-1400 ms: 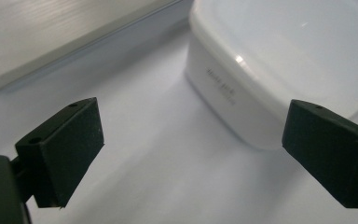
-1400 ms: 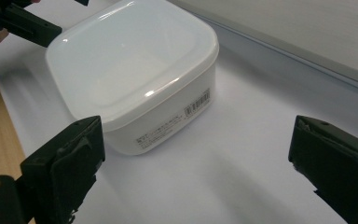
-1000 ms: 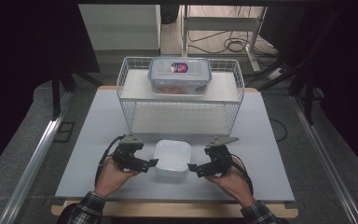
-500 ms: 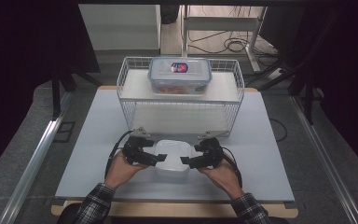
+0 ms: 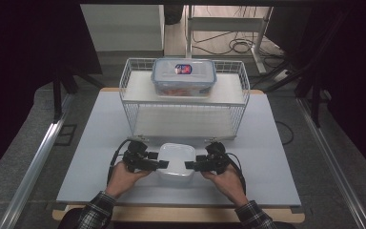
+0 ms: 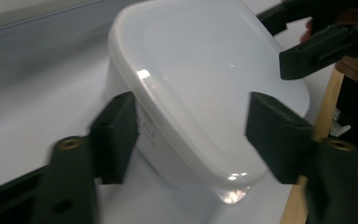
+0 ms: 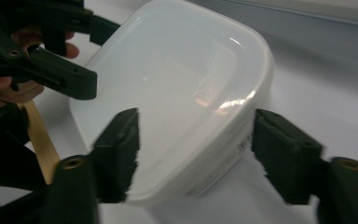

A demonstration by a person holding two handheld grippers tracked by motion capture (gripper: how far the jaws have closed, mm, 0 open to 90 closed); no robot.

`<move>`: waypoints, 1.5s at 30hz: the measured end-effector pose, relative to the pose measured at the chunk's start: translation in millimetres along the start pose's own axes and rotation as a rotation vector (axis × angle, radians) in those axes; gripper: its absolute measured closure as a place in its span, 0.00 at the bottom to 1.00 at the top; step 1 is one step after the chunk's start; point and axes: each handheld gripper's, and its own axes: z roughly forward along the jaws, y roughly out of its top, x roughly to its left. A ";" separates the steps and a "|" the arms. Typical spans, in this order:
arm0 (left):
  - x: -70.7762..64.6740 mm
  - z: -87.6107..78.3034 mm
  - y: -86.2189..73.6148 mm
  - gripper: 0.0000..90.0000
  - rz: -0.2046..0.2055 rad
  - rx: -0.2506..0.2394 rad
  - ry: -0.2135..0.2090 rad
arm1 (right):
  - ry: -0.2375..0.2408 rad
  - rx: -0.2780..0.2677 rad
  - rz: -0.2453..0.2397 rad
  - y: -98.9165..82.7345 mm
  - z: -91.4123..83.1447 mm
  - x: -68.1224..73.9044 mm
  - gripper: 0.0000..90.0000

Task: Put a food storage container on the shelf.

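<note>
A white lidded container (image 5: 176, 157) stands on the grey table near its front edge. My left gripper (image 5: 162, 164) is at its left end and my right gripper (image 5: 190, 165) at its right end. In the left gripper view the container's end (image 6: 205, 79) lies between the jaws of the left gripper (image 6: 196, 135), one beside the wall and one over the lid. The right gripper (image 7: 196, 144) straddles the other end (image 7: 182, 93) the same way. Both pairs of jaws have just been closing around the container; I see no firm press.
Behind the container stands a white wire shelf rack (image 5: 128, 95), with a clear blue-lidded food box (image 5: 184, 76) on its upper shelf. The grey tabletop (image 5: 100, 143) stretches out to both sides. Dark floor and cables lie beyond the table.
Both hands have come inward from the container's sides, and the jaws now straddle its two ends. Each pair of jaws has narrowed. The container has stayed in place.
</note>
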 end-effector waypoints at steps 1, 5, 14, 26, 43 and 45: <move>-0.6 -1.2 -0.6 0.48 -0.013 -0.007 0.001 | 0.007 -0.002 0.019 -1.0 -2.9 -0.4 0.50; -2.8 -7.4 -2.9 0.60 -0.047 -0.032 0.007 | -0.009 -0.010 0.004 -2.8 -10.4 3.6 0.61; -12.5 -13.1 -4.2 0.79 -0.050 -0.112 0.040 | -0.014 -0.105 0.034 -4.0 -22.6 -2.2 0.78; -15.8 -11.5 -6.8 0.87 -0.055 -0.146 0.097 | -0.075 -0.174 -0.024 -7.4 -25.6 3.4 0.87; -26.6 -29.1 10.8 0.87 -0.005 -0.207 0.136 | -0.102 -0.246 -0.080 7.3 -38.3 17.0 0.87; -28.4 -33.0 15.8 0.87 0.004 -0.216 0.140 | -0.104 -0.259 -0.090 12.1 -42.0 19.4 0.87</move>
